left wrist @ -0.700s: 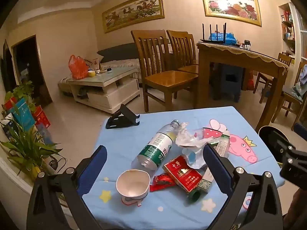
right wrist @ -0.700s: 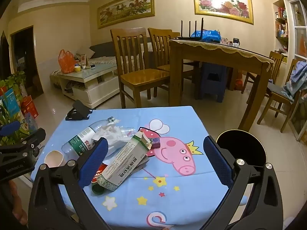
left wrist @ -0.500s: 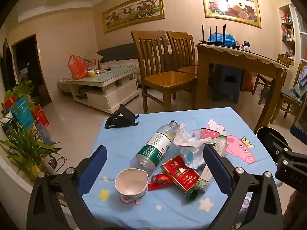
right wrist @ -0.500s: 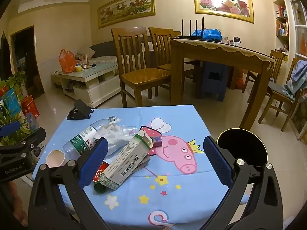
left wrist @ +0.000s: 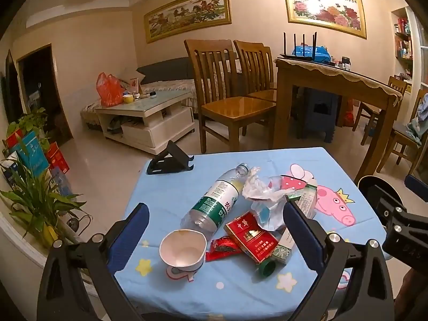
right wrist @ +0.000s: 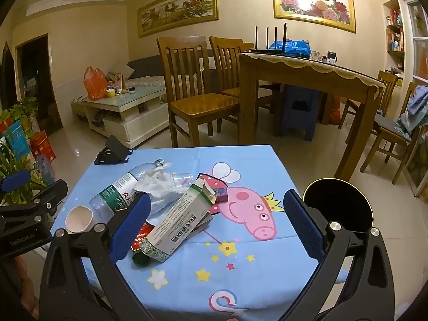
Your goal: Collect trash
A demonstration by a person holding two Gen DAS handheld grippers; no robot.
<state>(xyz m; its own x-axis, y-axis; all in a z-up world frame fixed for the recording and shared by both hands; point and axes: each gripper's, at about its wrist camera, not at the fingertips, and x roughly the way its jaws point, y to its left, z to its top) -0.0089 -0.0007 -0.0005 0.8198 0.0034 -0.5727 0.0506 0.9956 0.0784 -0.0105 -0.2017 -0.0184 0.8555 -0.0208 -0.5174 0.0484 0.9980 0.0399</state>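
Trash lies in a heap on the small table with the blue cartoon cloth (left wrist: 174, 192) (right wrist: 267, 165). There is a clear plastic bottle (left wrist: 211, 203) (right wrist: 117, 195) on its side, a crushed white paper cup (left wrist: 183, 250) (right wrist: 79, 218), a red cigarette pack (left wrist: 250, 236), a red wrapper (left wrist: 222, 247), crumpled white plastic (left wrist: 263, 195) (right wrist: 157, 183), a green-and-white carton (right wrist: 179, 219) (left wrist: 306, 203) and a green cap (left wrist: 266, 267) (right wrist: 141, 259). My left gripper (left wrist: 212, 235) hovers open above the cup and pack. My right gripper (right wrist: 216, 227) hovers open over the carton's right end.
A round black bin (right wrist: 338, 203) (left wrist: 374, 187) stands just off the table's right edge. A black phone stand (left wrist: 171, 160) (right wrist: 113, 152) sits at the far left corner. Wooden chairs (left wrist: 227, 99), a dining table (left wrist: 334, 80) and a potted plant (left wrist: 32, 200) lie beyond.
Both views have shifted only slightly: the table and its trash sit a little lower and nearer in the frames. Both grippers stay open; nothing on the table has moved.
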